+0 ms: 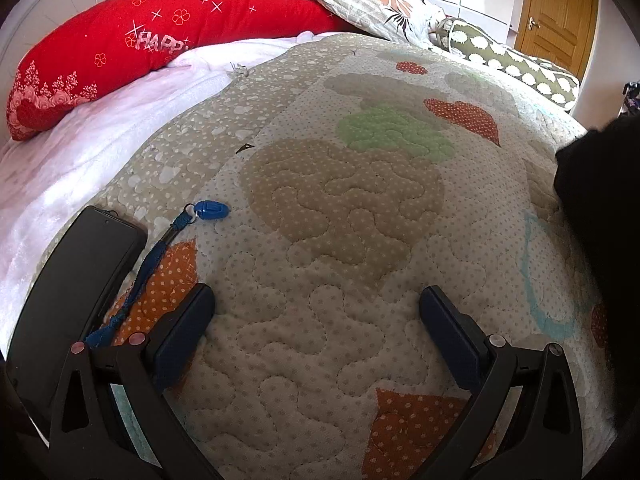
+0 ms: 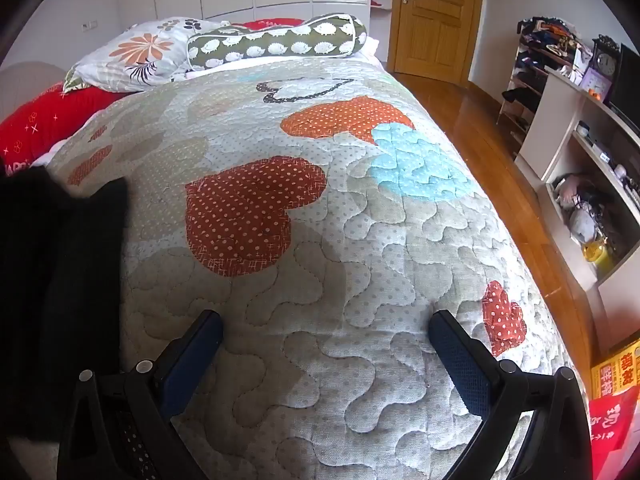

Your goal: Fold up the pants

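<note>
The black pants (image 2: pixel 60 272) lie on the quilted bedspread (image 2: pixel 320 208) at the left edge of the right wrist view. They also show as a dark mass at the right edge of the left wrist view (image 1: pixel 600 208). My left gripper (image 1: pixel 316 304) is open and empty, low over the quilt, left of the pants. My right gripper (image 2: pixel 326 328) is open and empty, low over the quilt, right of the pants.
A black phone (image 1: pixel 76 280) and a blue tag on a lanyard (image 1: pixel 210 211) lie left of the left gripper. A red pillow (image 1: pixel 132 44), floral pillow (image 2: pixel 136 56) and green bolster (image 2: pixel 276 42) sit at the bed's head. Wooden floor (image 2: pixel 480 120) and shelves (image 2: pixel 592 184) lie right of the bed.
</note>
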{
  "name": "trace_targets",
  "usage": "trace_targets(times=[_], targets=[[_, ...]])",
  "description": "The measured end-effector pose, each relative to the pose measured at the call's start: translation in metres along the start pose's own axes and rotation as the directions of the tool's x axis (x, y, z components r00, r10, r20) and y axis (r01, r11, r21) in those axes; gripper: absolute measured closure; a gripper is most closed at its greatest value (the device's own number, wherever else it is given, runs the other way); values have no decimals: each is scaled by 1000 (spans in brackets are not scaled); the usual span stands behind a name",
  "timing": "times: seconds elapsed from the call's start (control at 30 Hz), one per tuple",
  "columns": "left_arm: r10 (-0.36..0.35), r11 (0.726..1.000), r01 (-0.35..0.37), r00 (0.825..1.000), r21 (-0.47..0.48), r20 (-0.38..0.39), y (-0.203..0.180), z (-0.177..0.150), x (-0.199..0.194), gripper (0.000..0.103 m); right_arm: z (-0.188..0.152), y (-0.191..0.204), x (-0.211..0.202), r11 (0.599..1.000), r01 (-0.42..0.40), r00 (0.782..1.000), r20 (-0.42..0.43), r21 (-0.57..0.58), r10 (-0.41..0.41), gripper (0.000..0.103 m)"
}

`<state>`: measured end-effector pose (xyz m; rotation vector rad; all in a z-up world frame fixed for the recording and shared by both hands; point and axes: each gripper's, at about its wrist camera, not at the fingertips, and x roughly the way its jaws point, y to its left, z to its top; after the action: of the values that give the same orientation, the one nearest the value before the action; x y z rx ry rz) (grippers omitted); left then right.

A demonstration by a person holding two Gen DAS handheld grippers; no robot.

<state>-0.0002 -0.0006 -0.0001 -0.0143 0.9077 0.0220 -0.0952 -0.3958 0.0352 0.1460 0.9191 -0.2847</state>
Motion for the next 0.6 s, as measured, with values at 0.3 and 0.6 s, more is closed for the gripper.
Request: trace_targets(times=[0.3,0.6], targets=[[0,1000,0,1000,0,0,0,0,0,0,1,-1,0,1000,-1,1000,-1,1,1,0],[0,1000,0,1000,0,0,2,1,2,0,0,1,-1,1000,2,1000,-1,-2,-2,0]])
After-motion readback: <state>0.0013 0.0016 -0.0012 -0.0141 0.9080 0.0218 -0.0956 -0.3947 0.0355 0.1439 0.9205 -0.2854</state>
